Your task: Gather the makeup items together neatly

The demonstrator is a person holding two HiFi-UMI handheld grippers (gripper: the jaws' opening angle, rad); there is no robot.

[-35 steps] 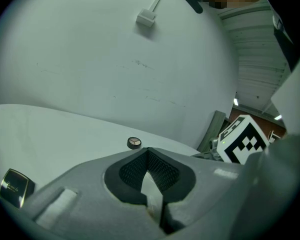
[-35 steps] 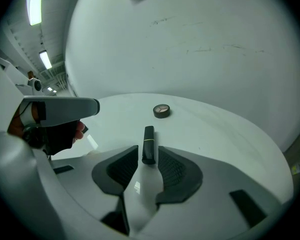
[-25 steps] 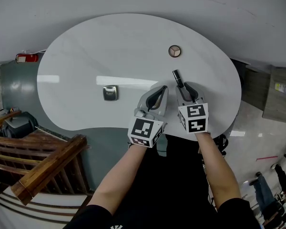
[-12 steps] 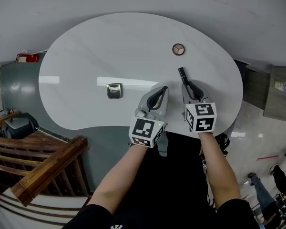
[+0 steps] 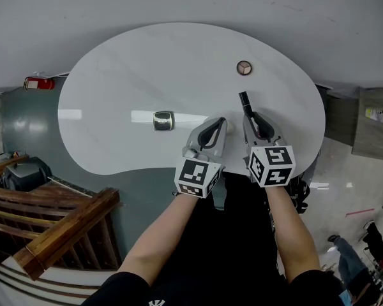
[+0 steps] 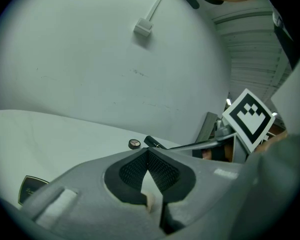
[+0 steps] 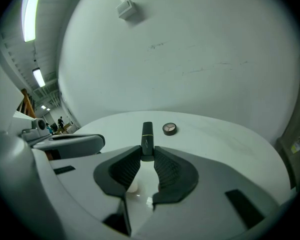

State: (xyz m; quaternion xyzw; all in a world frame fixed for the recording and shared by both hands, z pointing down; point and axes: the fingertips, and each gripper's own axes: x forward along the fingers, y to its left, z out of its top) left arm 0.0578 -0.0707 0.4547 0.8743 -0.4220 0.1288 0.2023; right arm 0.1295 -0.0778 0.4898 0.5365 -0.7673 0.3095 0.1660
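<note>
Left claw [image 5: 218,121] and right claw [image 5: 249,115]: light grey moulded shells, black cross-hatched pads [image 7: 166,170]. Each has a white marker cube [image 5: 196,176] with black square codes at its rear, lower centre of frame. The person wears black short sleeves [image 5: 124,289], bottom corners.

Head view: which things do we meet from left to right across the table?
In order: square case → left tool → tube in the right tool. Left out: round case, in line with the tube.
</note>
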